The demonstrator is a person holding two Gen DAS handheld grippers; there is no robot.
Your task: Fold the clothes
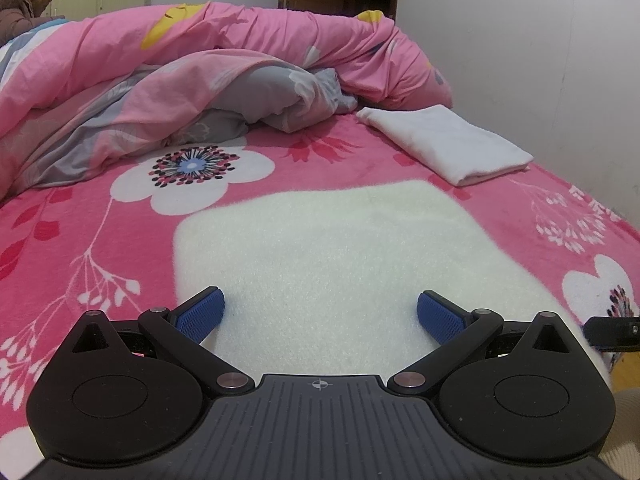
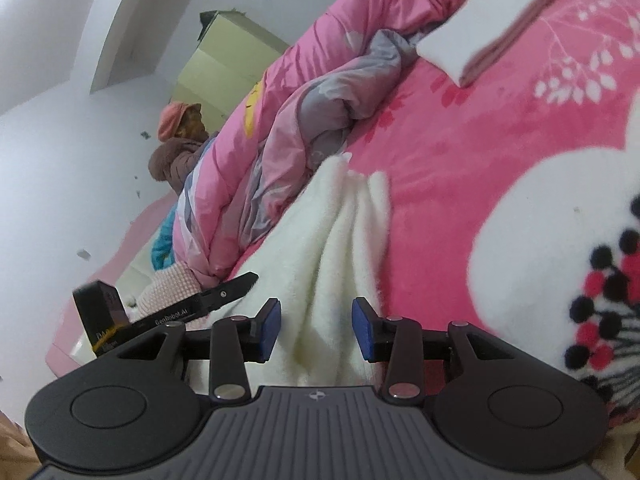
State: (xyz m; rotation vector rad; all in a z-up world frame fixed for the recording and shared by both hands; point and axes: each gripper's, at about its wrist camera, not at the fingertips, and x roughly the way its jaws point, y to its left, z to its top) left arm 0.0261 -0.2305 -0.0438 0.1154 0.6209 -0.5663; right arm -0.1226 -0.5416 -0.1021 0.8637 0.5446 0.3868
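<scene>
White fleece garment (image 1: 340,248) lies flat on the bed (image 1: 100,240) near its front edge. Left gripper (image 1: 320,312) is wide open, empty; right gripper (image 2: 316,330) is part-open around a bunched fold, grip unconfirmed

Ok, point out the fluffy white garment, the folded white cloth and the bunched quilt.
fluffy white garment (image 1: 340,248): left wrist view, middle of its flat top.
folded white cloth (image 1: 444,140): left wrist view, centre of its upper face.
bunched quilt (image 1: 240,40): left wrist view, pink upper fold.

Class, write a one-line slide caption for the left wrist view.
Open left gripper over a fluffy white garment on a pink floral bed.
</scene>
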